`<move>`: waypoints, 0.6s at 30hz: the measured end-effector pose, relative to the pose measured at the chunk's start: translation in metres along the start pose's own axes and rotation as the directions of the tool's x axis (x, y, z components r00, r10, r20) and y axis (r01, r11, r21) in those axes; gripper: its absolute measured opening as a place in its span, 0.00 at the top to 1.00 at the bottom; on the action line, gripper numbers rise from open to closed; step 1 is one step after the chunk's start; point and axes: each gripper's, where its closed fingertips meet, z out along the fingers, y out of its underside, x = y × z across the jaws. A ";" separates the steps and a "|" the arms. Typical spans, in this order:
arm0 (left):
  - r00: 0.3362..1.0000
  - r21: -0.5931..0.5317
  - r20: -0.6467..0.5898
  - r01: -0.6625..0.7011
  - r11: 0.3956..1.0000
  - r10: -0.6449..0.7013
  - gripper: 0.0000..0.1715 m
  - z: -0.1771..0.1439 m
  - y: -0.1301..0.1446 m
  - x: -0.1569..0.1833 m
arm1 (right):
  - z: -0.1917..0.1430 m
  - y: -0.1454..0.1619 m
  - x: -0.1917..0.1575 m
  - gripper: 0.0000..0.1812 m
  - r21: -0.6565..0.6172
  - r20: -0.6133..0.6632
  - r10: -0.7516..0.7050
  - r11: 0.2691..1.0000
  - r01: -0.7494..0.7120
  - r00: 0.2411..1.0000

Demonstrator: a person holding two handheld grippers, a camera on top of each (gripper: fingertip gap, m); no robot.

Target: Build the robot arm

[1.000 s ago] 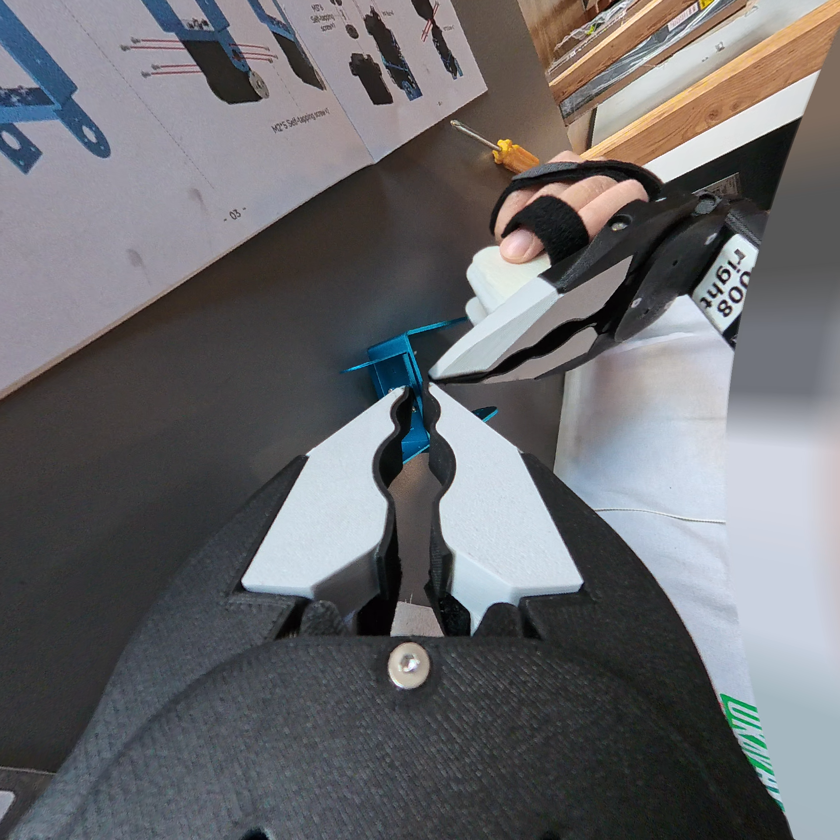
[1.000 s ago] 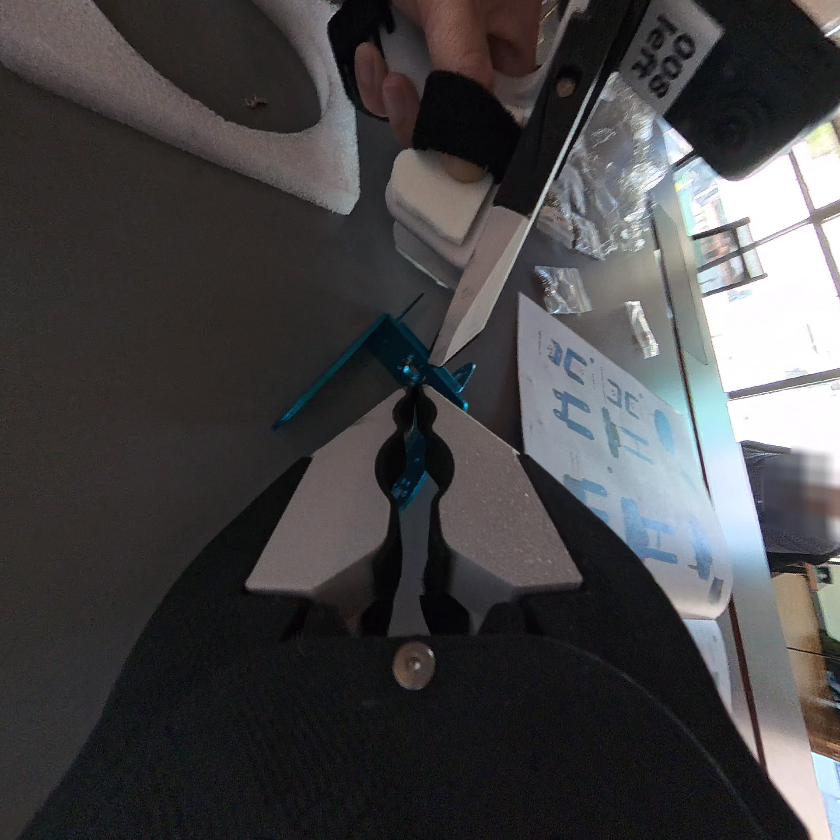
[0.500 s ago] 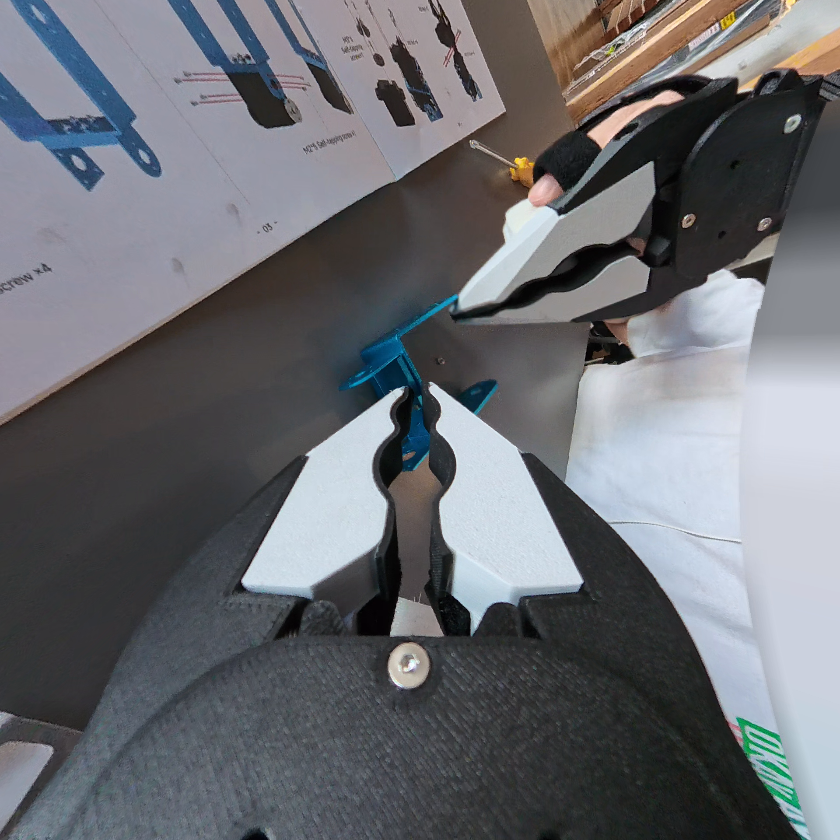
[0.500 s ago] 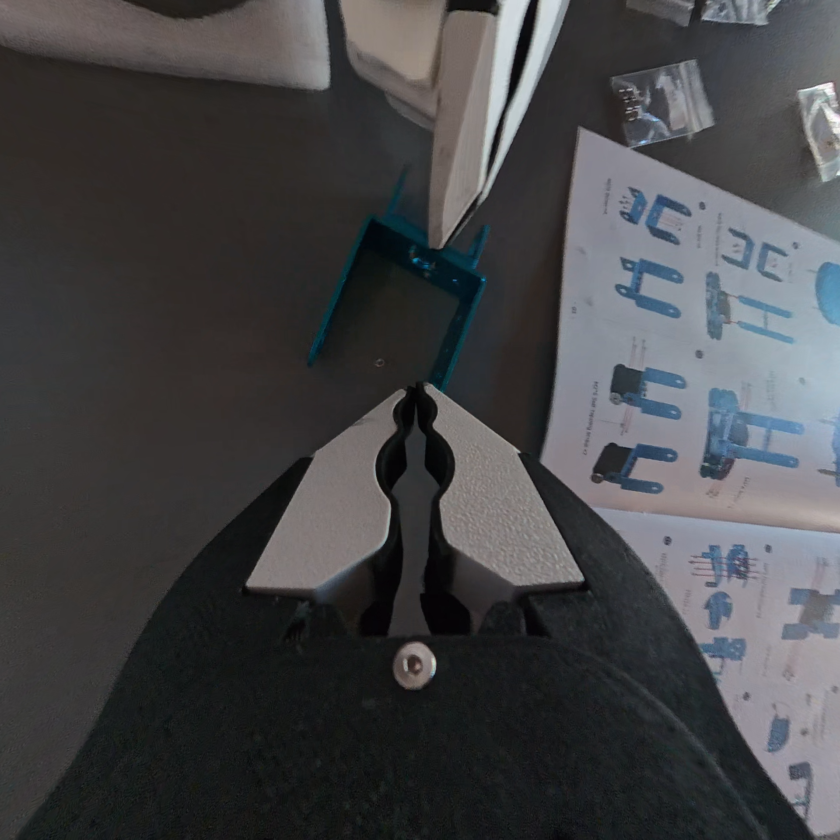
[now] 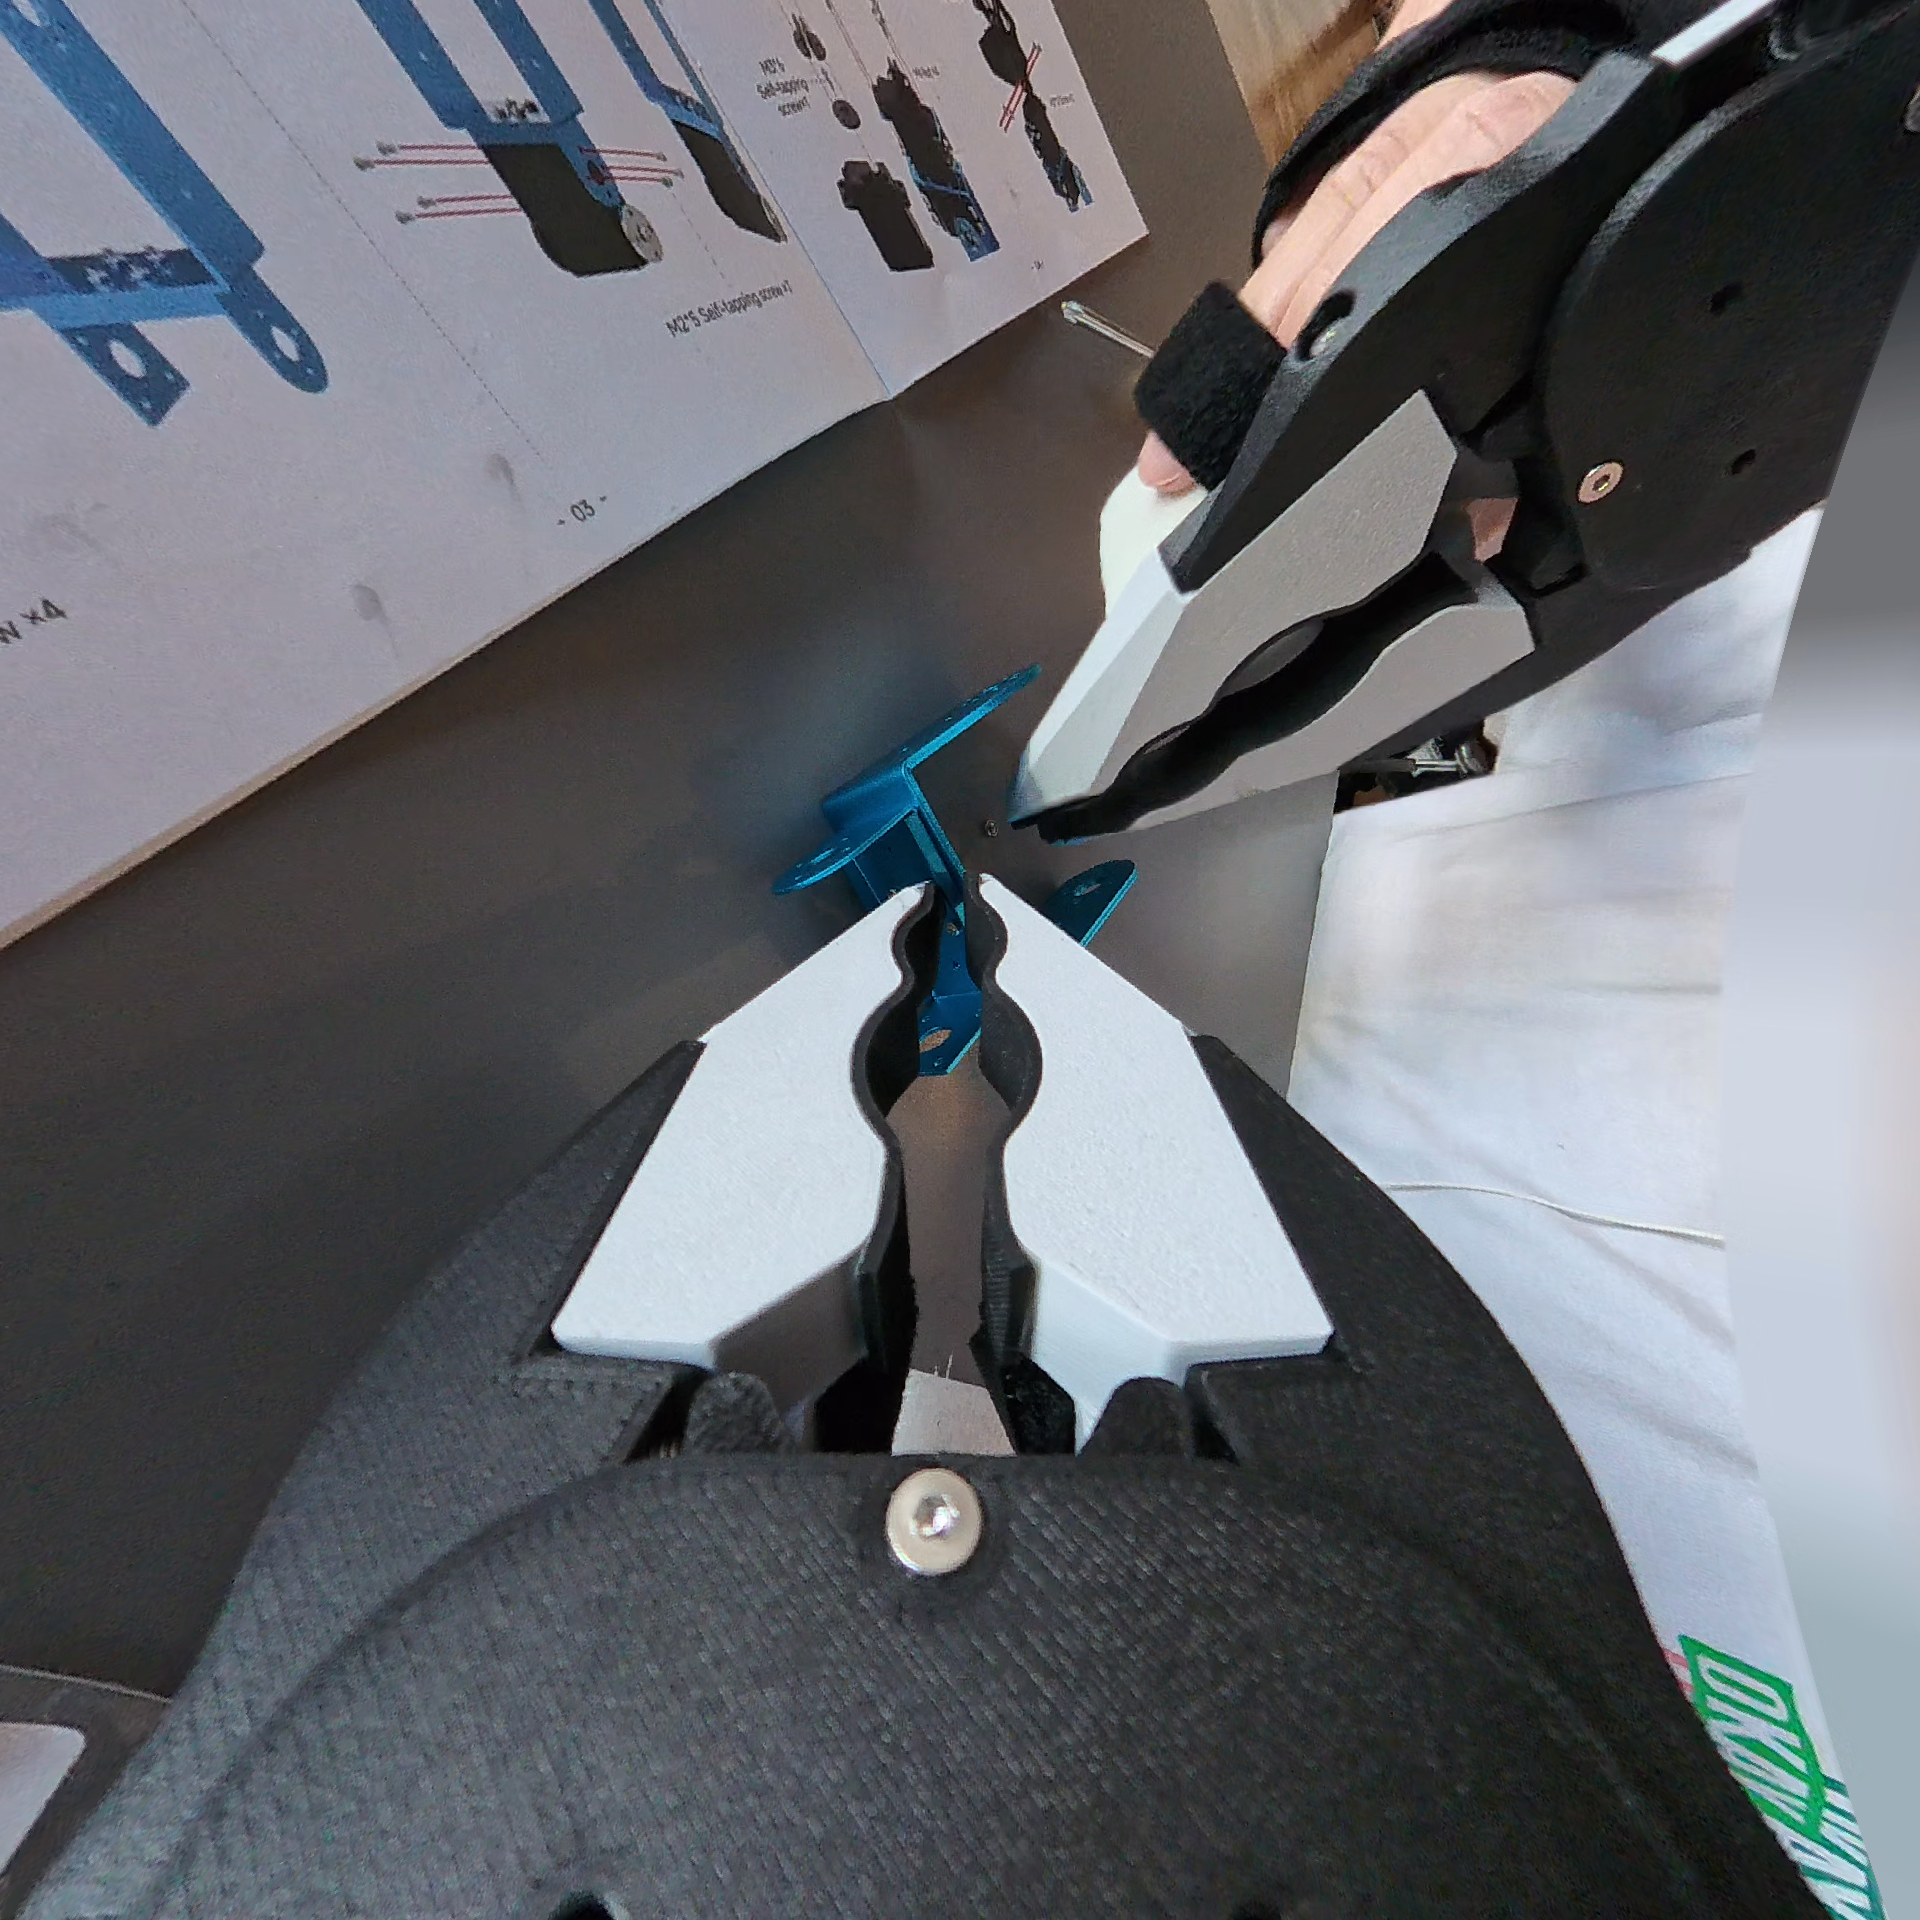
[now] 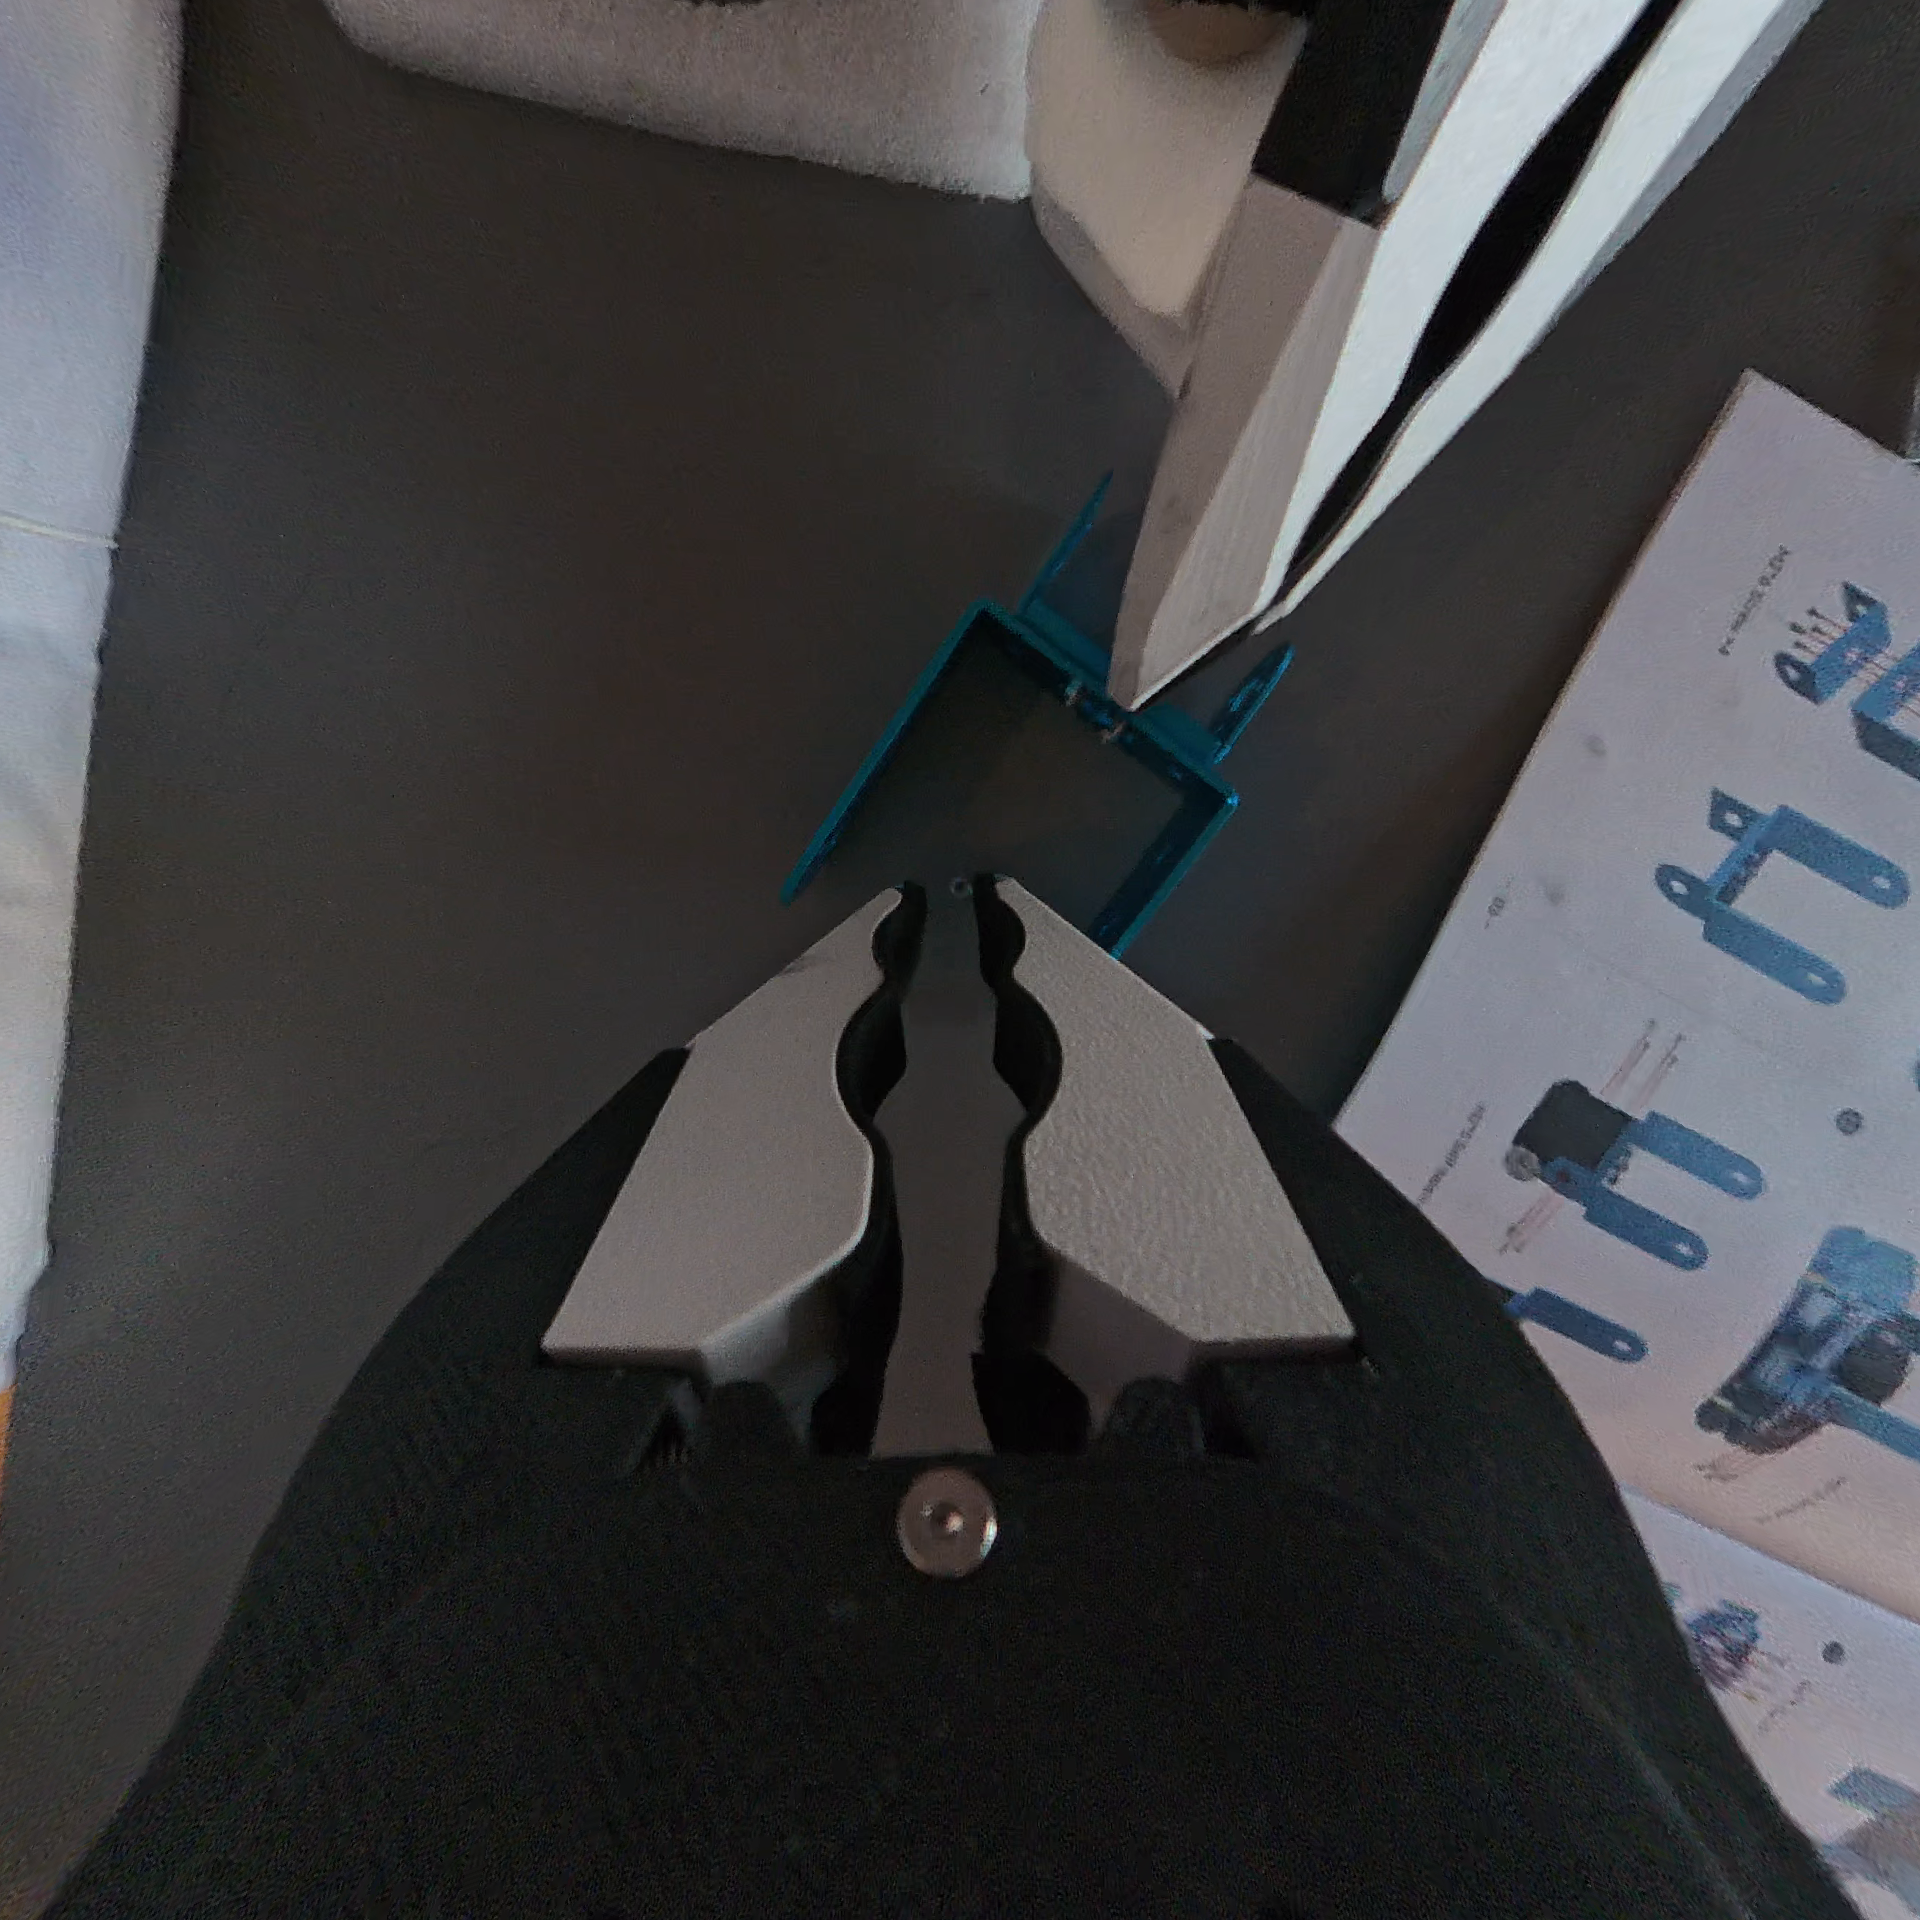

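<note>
Nearest in the left wrist view, the left gripper (image 5: 951, 894) is clenched on the thin back wall of a blue metal bracket (image 5: 902, 831), which stands on edge on a dark grey table (image 5: 416, 935). Just right of the bracket, the table edge (image 5: 1311, 935) drops off against a person's white garment (image 5: 1507, 1039), so little room lies that side, while bare grey runs open to the left. Seen from the right wrist view, the right gripper (image 6: 948, 889) hangs released, its tips slightly parted over a tiny screw (image 6: 958, 885) just inside the open mouth of the bracket (image 6: 1164, 873), touching nothing. Farther off, printed instruction sheets (image 5: 436, 343) cover the table's left side, and white foam (image 6: 686, 94) lies beyond the bracket
</note>
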 end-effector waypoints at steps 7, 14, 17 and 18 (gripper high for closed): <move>1.000 -0.001 0.001 -0.002 1.000 0.002 0.99 0.000 0.000 0.000 | 0.005 -0.001 0.003 0.95 -0.030 -0.005 0.138 0.990 -0.138 0.990; 1.000 -0.003 -0.005 -0.001 1.000 0.001 0.99 0.000 0.001 0.001 | 0.009 0.005 0.002 0.97 -0.072 -0.013 0.137 0.988 -0.137 0.991; 1.000 -0.004 -0.011 0.004 1.000 -0.004 0.99 0.000 0.001 0.001 | 0.009 0.005 0.002 0.97 -0.074 -0.008 0.130 0.989 -0.130 0.991; 1.000 -0.003 -0.013 0.006 1.000 -0.006 0.99 0.000 0.001 0.001 | 0.009 0.004 0.002 0.97 -0.073 -0.009 0.128 0.989 -0.128 0.992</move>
